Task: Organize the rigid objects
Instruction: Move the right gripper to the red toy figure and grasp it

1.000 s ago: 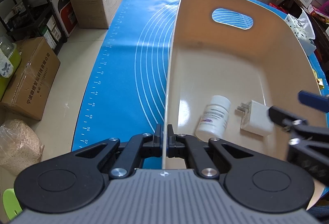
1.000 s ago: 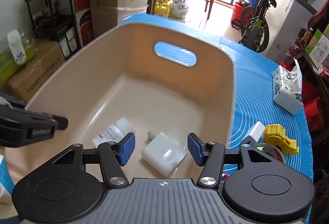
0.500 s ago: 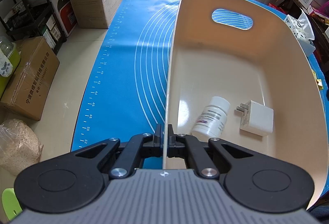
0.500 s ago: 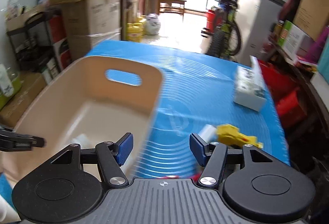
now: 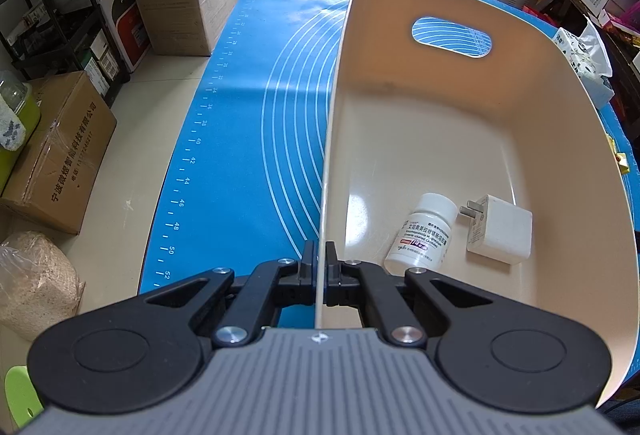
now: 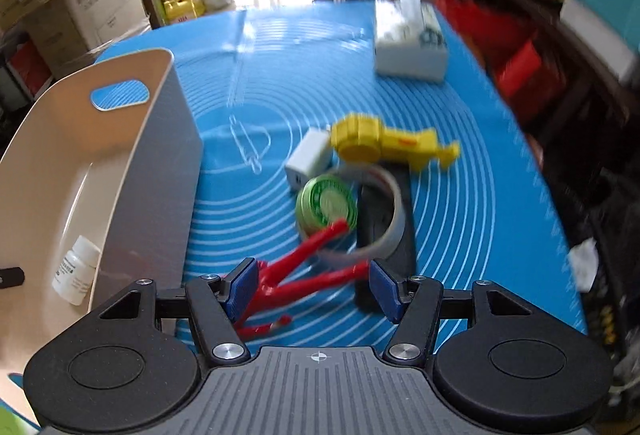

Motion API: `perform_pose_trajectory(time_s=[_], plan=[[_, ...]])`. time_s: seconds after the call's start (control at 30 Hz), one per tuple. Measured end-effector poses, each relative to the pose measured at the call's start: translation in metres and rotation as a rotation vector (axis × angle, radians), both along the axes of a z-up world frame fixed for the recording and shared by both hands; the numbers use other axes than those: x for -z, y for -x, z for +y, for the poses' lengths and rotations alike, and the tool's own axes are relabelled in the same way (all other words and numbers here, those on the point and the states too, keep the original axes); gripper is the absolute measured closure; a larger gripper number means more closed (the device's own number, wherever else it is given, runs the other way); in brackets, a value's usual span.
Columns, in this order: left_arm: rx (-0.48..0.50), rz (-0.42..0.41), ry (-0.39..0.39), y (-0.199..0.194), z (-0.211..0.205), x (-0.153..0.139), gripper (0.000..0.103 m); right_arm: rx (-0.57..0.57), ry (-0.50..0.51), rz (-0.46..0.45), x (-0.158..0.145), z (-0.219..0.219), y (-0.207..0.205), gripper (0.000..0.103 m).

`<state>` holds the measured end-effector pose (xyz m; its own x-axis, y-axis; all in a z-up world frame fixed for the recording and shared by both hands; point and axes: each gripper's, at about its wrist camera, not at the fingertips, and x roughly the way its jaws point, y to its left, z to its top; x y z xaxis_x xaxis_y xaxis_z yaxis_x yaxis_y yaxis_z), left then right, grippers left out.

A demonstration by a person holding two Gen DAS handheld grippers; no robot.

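**My left tongs pinch the bin wall; my right tongs hang released over the loose items**

Through my left wrist camera, my left tongs [image 5: 320, 269] are clenched on the thin left wall of a cream plastic bin [image 5: 472, 139], which stands on a blue mat [image 5: 248, 139]. Only this view shows the bin floor fully: a white pill bottle [image 5: 422, 231] lies on its side near the bin's near end, and a white plug adapter [image 5: 498, 229] lies just beside it, toward the right wall.

Through my right wrist camera, which is somewhat blurred, my right tongs [image 6: 312, 287] are spread apart and hold nothing. They hang above the mat [image 6: 480, 175], to the right of the bin [image 6: 120, 139]. Only this view shows the things outside the bin, clustered mid-mat: a red-handled tool [image 6: 304, 267] lies between my blue fingertips [image 6: 242, 285], a green round tin [image 6: 326, 203] rests against a roll of tape [image 6: 384, 211], a small white charger [image 6: 310, 157] touches a yellow plastic object [image 6: 384, 143] behind them, and a dark flat object [image 6: 402, 247] lies under the tape. A tissue box [image 6: 410, 43] sits near the mat's far right corner. The pill bottle [image 6: 76, 269] shows here too, inside the bin.
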<state>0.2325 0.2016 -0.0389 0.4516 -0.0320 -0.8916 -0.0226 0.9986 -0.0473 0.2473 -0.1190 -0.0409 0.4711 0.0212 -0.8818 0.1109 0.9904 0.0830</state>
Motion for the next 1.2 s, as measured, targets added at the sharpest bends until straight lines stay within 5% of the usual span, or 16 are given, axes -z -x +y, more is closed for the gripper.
perform_pose_trajectory(time_s=[0.47, 0.9, 1.2], plan=[[0.001, 0.0, -0.001, 0.0, 0.0, 0.0, 0.099, 0.209, -0.324, 0.086, 0.038, -0.012, -0.008, 0.035], [0.006, 0.003, -0.006, -0.001, 0.0, 0.0, 0.099, 0.256, -0.328, 0.072, 0.061, -0.006, -0.024, 0.054], [0.006, 0.003, -0.009, -0.001, 0.0, 0.001, 0.099, 0.179, -0.274, -0.018, 0.04, -0.005, -0.016, 0.072]])
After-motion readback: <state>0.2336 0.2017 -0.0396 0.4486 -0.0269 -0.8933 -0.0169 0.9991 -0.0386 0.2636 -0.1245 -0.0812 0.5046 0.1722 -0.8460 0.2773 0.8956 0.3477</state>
